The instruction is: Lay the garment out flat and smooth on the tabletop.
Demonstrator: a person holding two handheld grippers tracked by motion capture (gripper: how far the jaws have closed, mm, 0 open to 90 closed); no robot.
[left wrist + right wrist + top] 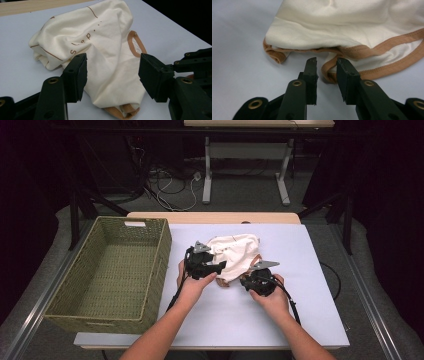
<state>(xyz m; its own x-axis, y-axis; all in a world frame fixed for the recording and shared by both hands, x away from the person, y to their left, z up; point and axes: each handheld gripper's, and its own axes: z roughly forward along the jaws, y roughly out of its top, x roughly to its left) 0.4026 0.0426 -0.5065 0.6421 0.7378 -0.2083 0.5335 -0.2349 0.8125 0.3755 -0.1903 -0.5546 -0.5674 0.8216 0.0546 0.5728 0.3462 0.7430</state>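
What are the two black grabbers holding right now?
Nothing yet. The left gripper stands open around the cream garment, and the right gripper has a small gap by its brown hem.

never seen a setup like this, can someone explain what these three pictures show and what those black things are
A person sits at a white table and holds a black two-jaw tool in each hand. The wide picture looks down from above; the other two come from small cameras riding on each tool. The left tool has its jaws apart on either side of a crumpled cream shirt with brown trim, not pressing on it. The right tool has its jaws close together around the shirt's brown hem, not clearly pinching it. A woven green basket stands at the left. Nothing is lifted yet.
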